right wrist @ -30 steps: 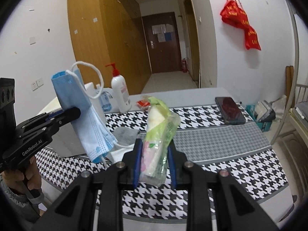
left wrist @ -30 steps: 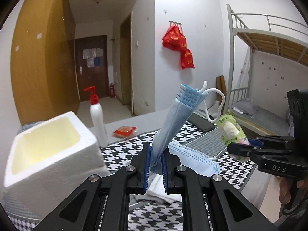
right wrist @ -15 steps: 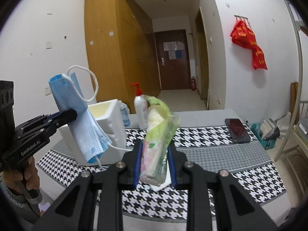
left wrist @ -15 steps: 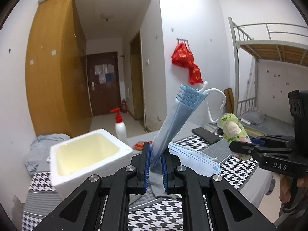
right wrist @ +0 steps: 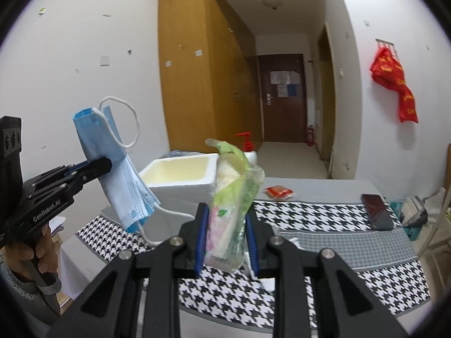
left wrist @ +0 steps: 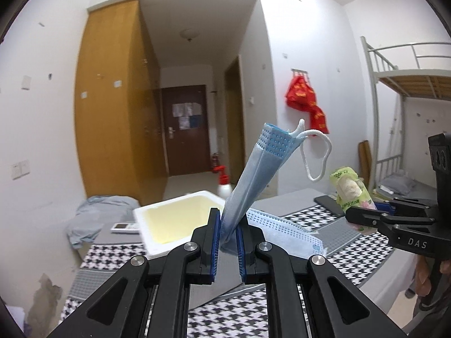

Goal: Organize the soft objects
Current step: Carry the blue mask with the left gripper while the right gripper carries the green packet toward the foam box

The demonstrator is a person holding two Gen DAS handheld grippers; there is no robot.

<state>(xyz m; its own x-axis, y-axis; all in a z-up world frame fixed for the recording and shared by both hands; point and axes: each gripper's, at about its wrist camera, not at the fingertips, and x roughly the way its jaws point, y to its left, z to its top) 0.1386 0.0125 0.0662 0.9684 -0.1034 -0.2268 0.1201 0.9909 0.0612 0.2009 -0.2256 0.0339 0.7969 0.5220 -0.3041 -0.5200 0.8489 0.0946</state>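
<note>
Blue pads of the left gripper (left wrist: 227,242) are pinching a folded blue mask (left wrist: 253,174), which is standing up tilted out of the jaws, its white ear loop (left wrist: 315,155) hanging free at the top; a second fold is drooping to the right over the table. In the right wrist view the same gripper (right wrist: 95,169) is holding the mask (right wrist: 118,180) in the air, left of the box, with a hand (right wrist: 31,248) gripping its handle.

Right gripper (right wrist: 227,236) is pinching a green tissue pack (right wrist: 231,211) upright between its pads, above the table; in the left wrist view that pack (left wrist: 351,194) is sticking up from the jaws at the right.

Houndstooth cloth (right wrist: 324,219) is covering the table beneath both grippers.

White foam box (left wrist: 174,222), open and pale yellow inside, is sitting just beyond the left gripper.

Red-capped pump bottle (right wrist: 248,145) is standing behind the box. Red packet (right wrist: 279,191) and dark phone (right wrist: 376,215) are lying farther back on the table.
</note>
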